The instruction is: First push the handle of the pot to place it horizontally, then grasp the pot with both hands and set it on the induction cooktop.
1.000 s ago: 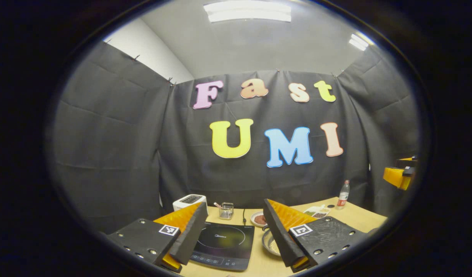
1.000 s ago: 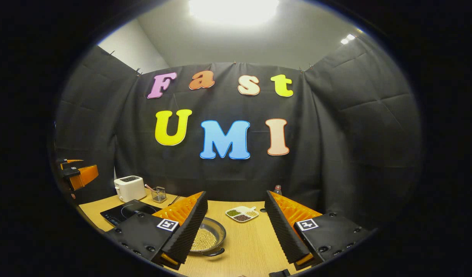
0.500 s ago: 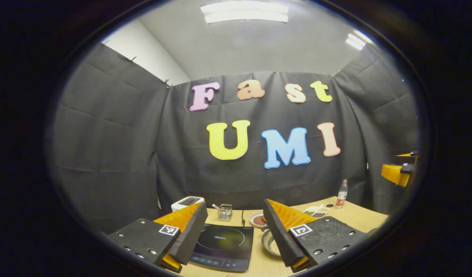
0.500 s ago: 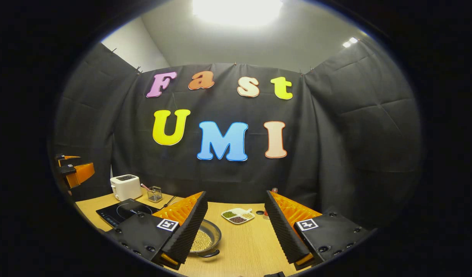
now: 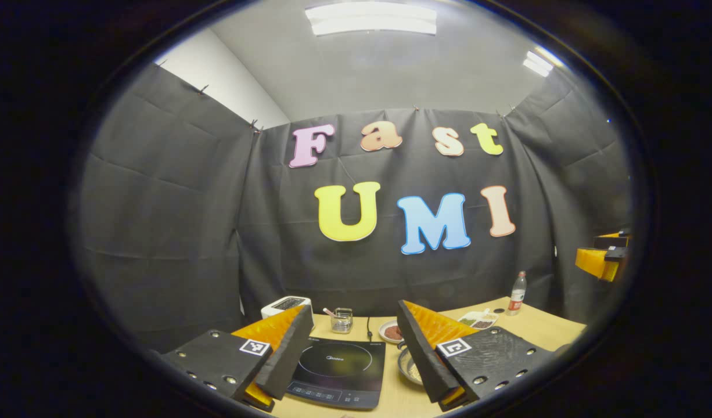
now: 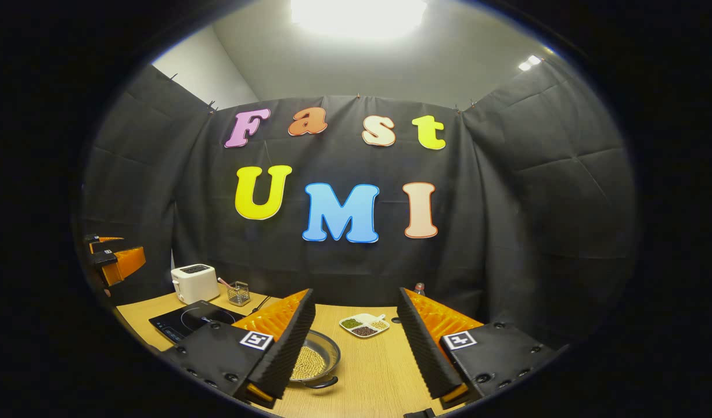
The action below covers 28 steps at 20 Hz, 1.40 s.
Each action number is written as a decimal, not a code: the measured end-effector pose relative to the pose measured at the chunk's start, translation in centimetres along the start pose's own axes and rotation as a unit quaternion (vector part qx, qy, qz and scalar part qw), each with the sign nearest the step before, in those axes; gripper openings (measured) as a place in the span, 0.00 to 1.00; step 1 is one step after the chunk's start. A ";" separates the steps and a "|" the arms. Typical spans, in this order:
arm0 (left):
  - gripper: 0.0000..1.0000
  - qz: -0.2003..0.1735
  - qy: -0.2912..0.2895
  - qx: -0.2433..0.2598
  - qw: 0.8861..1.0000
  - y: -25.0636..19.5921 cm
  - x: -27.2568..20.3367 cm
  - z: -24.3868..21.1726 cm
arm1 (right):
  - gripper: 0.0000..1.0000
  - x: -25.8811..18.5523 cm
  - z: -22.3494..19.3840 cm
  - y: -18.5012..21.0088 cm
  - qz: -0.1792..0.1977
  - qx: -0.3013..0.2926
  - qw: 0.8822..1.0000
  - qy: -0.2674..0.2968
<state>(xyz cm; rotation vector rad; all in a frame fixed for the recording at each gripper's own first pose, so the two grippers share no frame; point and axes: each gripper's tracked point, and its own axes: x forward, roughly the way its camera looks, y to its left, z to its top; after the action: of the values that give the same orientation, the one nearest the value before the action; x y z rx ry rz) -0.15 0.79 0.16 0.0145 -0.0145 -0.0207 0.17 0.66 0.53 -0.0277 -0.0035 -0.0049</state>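
wooden table (image 6: 385, 371) with cooktop (image 5: 338, 371), pot (image 6: 315, 363), toaster (image 6: 194, 283), divided dish (image 6: 365, 325), bottle (image 5: 517, 293)

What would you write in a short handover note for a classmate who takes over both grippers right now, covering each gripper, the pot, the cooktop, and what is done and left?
Left gripper: open, holding nothing, raised over the induction cooktop.
Right gripper: open, holding nothing, raised above the table, with the pot beside its left finger.
The pot sits on the table to the right of the cooktop, with grains inside; one handle faces the near edge of the table.
Done: nothing shows as finished; the pot is not on the cooktop.
Left: push the handle round to horizontal, grip the pot with both grippers, set it on the cooktop.
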 end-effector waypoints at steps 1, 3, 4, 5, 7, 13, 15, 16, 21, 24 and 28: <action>0.86 0.000 -0.001 0.001 1.000 0.1 0.0 0.0 | 0.81 0.0 0.0 0.0 -0.002 -0.001 1.000 0.001; 0.86 0.000 -0.001 0.001 1.000 0.4 0.1 0.0 | 0.69 0.0 0.0 0.2 -0.004 -0.003 1.000 0.001; 0.86 0.000 -0.002 0.001 1.000 0.5 0.0 0.0 | 0.67 -0.1 0.0 0.3 -0.005 -0.003 1.000 0.001; 0.86 0.000 -0.002 0.001 1.000 0.5 0.0 0.1 | 0.60 -0.2 0.0 0.4 -0.005 -0.005 1.000 0.001; 0.86 0.000 -0.003 0.001 1.000 0.9 0.1 0.0 | 0.49 -0.1 0.2 1.0 0.000 -0.006 1.000 0.001; 0.86 0.000 -0.005 0.000 1.000 2.5 0.1 -0.1 | 0.27 -0.3 -0.3 3.2 0.023 -0.010 1.000 0.012; 0.86 0.000 -0.007 -0.002 1.000 3.2 0.0 -0.1 | 0.03 0.6 0.4 2.9 -0.001 -0.016 1.000 0.001; 0.86 0.001 -0.008 -0.002 1.000 3.6 0.1 -0.1 | 0.03 -0.2 0.1 3.8 0.012 -0.013 1.000 0.001; 0.86 -0.002 -0.014 -0.010 1.000 5.4 -0.1 -0.6 | 0.02 -0.4 -2.1 6.8 0.051 -0.033 0.998 0.031; 0.86 0.005 -0.008 -0.016 1.000 6.5 -0.3 -1.6 | 0.02 -0.6 -5.2 8.7 0.087 -0.040 0.992 0.079; 0.86 0.010 -0.003 -0.012 1.000 6.8 0.0 -2.0 | 0.02 -0.4 -9.4 9.7 0.121 -0.051 0.980 0.147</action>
<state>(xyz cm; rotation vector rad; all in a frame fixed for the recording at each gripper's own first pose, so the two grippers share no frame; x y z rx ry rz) 0.02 7.60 -1.70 -0.0105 -0.0196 -0.0001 -0.17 10.13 -9.13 -0.1288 0.2969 0.2349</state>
